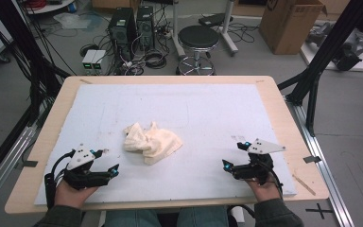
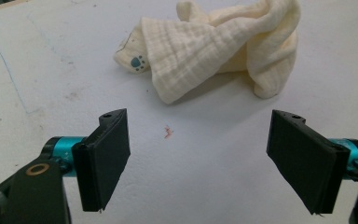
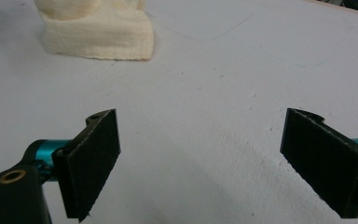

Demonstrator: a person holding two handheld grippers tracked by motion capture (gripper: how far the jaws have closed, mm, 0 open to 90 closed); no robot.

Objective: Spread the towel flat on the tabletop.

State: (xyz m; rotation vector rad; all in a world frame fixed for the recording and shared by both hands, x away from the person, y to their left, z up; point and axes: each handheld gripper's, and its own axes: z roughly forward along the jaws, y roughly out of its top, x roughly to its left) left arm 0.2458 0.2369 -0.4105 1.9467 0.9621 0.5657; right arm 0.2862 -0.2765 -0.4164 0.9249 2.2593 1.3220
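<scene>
A crumpled cream cloth (image 1: 151,142) lies on the white board near the middle of the table. In the left gripper view the cloth (image 2: 214,46) sits ahead of the jaws, with a small blue paw print on one corner. My left gripper (image 1: 109,161) rests low at the front left, open, nothing between its jaws, a short way left of the cloth. At the front right my right gripper (image 1: 235,155) is open too, with nothing in it. The cloth's edge (image 3: 98,32) appears at the upper left of the right gripper view.
The white board (image 1: 208,109) covers most of the wooden table (image 1: 288,118). A small red mark (image 2: 168,133) is on the board ahead of the left gripper. Beyond the table stand a black stool (image 1: 198,40), computer towers (image 1: 132,28) and a cardboard box (image 1: 290,23).
</scene>
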